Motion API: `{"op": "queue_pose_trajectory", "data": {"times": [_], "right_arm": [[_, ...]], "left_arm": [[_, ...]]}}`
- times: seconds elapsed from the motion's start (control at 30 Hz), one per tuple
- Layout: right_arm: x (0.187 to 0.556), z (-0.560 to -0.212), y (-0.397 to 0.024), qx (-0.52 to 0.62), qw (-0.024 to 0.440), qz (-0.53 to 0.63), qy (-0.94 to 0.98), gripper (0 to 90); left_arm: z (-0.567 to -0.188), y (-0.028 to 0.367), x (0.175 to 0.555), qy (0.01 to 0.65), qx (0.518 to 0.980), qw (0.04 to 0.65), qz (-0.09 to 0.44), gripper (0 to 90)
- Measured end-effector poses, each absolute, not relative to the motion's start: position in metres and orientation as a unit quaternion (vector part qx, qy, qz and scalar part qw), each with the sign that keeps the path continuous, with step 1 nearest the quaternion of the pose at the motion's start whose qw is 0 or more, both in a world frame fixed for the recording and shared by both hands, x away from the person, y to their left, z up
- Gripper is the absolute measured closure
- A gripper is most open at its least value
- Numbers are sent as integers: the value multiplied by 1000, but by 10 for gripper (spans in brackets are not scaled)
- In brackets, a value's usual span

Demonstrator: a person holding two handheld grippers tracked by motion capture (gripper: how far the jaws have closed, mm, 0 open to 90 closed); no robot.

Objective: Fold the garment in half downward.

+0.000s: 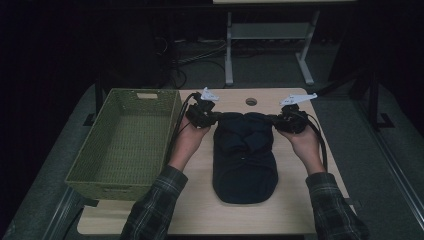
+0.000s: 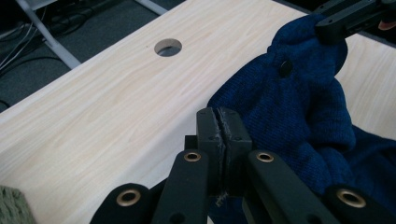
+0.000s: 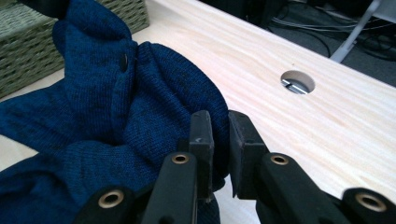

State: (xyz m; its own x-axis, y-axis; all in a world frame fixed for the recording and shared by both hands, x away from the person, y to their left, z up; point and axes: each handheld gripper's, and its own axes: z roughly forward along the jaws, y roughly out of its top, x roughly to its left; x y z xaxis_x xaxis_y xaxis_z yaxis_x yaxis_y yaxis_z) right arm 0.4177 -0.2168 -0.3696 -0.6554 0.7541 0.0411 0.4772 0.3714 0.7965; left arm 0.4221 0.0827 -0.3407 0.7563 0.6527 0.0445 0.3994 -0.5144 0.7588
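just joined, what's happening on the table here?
A person is handling a dark blue knit garment on a light wood table, apparently folding it. The left gripper is shut on the garment's far left edge, and the right gripper is shut on its far right edge. The near part of the garment lies flat on the table. A green woven basket sits to the left, with nothing seen in it.

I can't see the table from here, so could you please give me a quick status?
Both claws, left and right, shut on blue sweater. Far edge pinched at both corners. Green basket alongside, nothing blocking.
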Motion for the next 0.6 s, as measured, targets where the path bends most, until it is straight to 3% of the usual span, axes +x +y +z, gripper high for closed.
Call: {"op": "queue_pose_trajectory", "data": {"times": [0.6], "right_arm": [[380,-374,-218,368,160,420,814,800]], "left_arm": [[-352,92,391,300,858,399,121,885]]}}
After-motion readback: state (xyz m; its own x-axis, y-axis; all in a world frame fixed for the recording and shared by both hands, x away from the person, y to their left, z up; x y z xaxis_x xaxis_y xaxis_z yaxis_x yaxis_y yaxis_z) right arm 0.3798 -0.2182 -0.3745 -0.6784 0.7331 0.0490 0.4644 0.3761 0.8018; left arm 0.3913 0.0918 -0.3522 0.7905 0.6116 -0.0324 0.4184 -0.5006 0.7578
